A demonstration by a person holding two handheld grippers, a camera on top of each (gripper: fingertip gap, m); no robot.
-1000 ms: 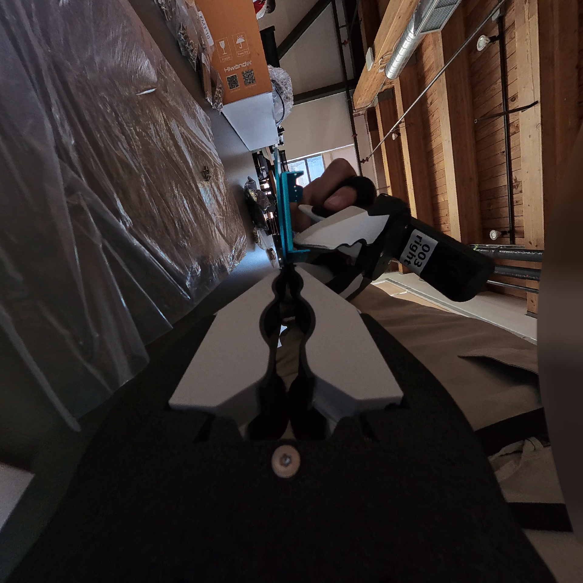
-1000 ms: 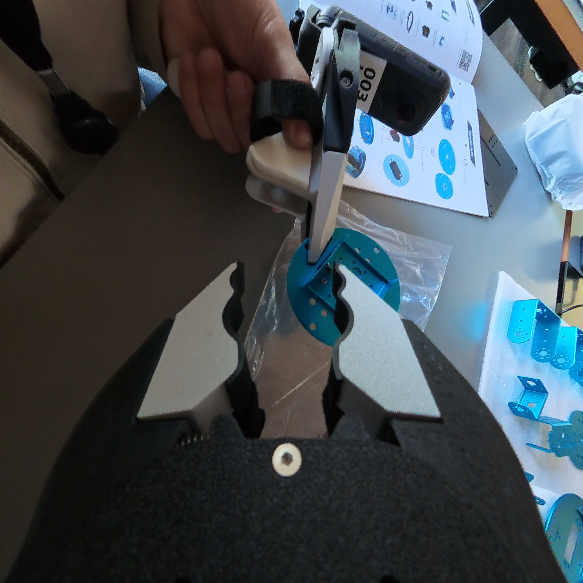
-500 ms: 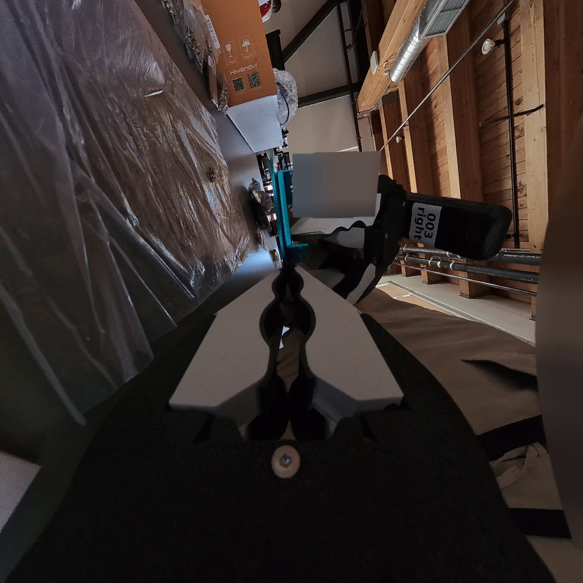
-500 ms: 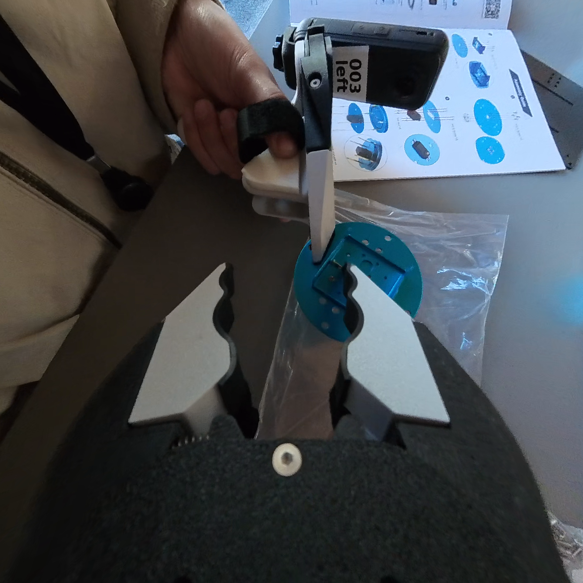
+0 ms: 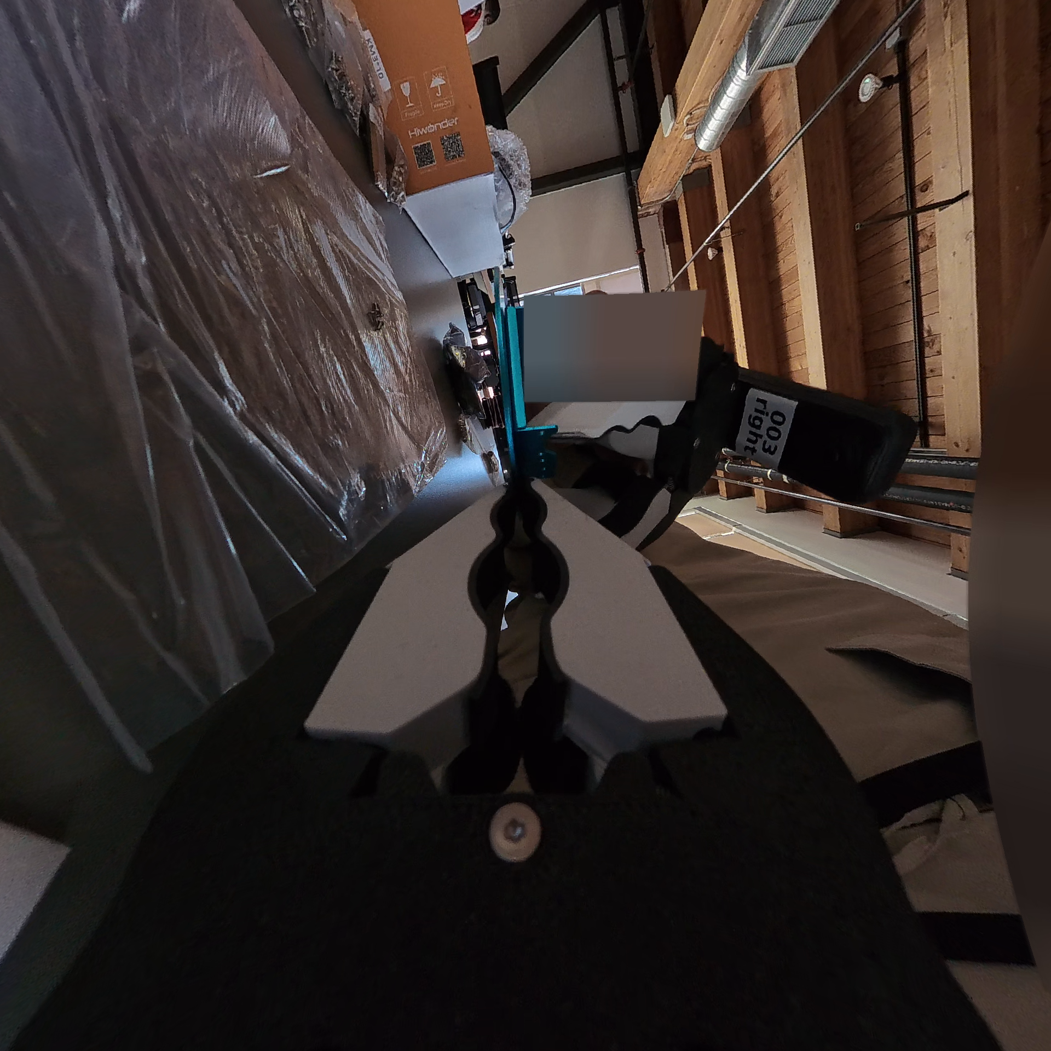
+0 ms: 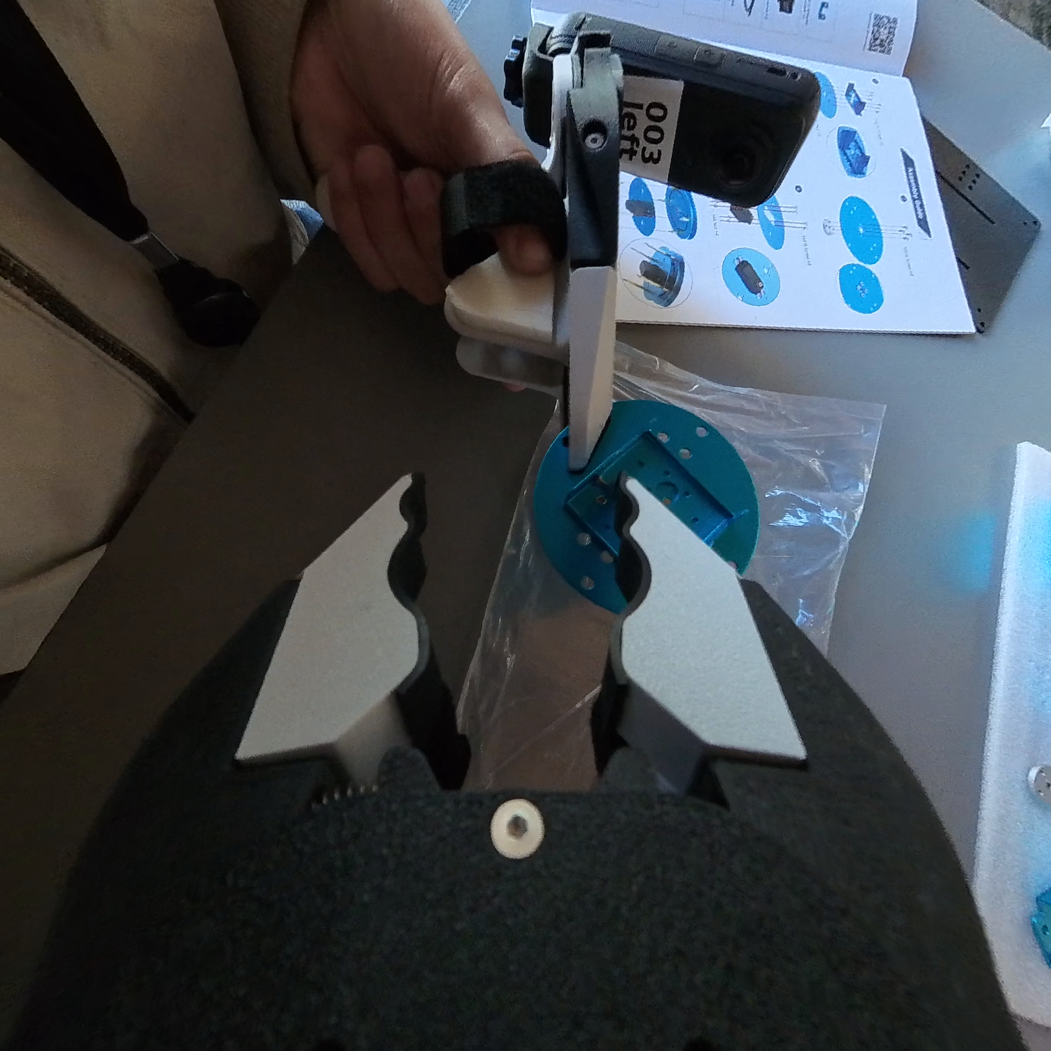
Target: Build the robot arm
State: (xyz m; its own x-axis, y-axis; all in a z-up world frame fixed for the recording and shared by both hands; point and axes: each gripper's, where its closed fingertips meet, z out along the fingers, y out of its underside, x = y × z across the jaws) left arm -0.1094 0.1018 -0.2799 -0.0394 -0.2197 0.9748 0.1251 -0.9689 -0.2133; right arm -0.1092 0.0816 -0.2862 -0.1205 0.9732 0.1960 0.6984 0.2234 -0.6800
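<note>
Two hand-held grippers: left [image 6: 577, 460] clamps blue disc [image 6: 677, 466]; right [image 6: 517, 495] gapes beside it.

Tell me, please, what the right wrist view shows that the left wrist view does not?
Only the right wrist view shows the printed booklet, the person's hand on the left gripper, and the blue disc's face with its bracket. Only the left wrist view shows the orange box and wooden wall. Both show the disc, pinched by the left gripper, and the clear plastic bag.

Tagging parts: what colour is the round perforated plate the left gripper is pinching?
Blue, anodised-looking round plate; clearest in the right wrist view.
</note>
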